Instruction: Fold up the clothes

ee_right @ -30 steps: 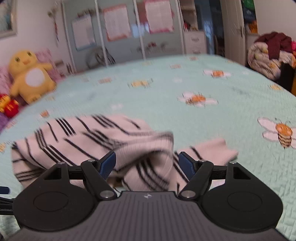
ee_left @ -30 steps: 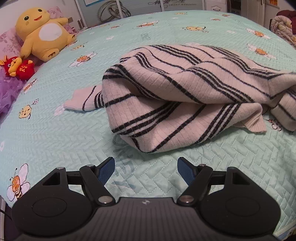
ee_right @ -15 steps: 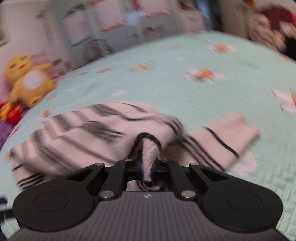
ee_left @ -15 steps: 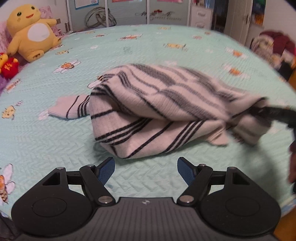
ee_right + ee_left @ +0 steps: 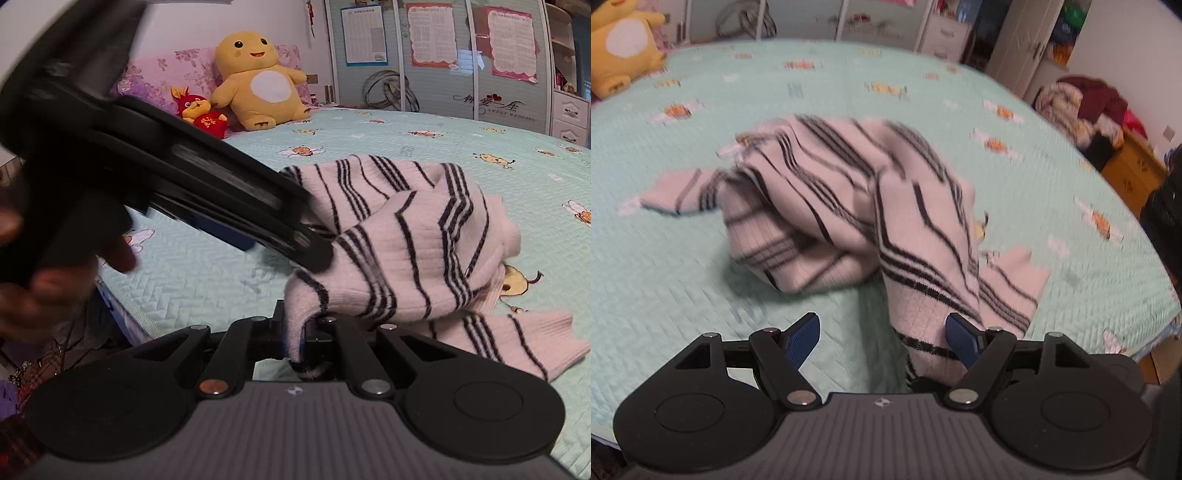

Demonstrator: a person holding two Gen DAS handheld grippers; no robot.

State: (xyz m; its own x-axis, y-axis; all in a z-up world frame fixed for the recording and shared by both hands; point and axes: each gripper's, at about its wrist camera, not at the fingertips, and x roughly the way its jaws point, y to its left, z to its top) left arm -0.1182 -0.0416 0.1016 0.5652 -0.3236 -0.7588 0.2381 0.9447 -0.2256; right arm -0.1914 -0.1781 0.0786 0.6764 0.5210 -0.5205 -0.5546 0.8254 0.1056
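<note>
Right wrist view: right gripper (image 5: pixel 301 338) pinching striped sweater (image 5: pixel 413 236) hem (left gripper (image 5: pixel 882 334) spread), near bed (image 5: pixel 207 273) edge.

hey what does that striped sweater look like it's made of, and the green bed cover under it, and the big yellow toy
Striped sweater: looks like a soft ribbed knit, matte and slightly fuzzy; wool or acrylic, can't tell which.
Green bed cover: quilted woven fabric, probably cotton or polyester, going by the stitched herringbone lines and printed bees.
Yellow toy: plush, a short smooth pile over a rounded stuffed body.
</note>
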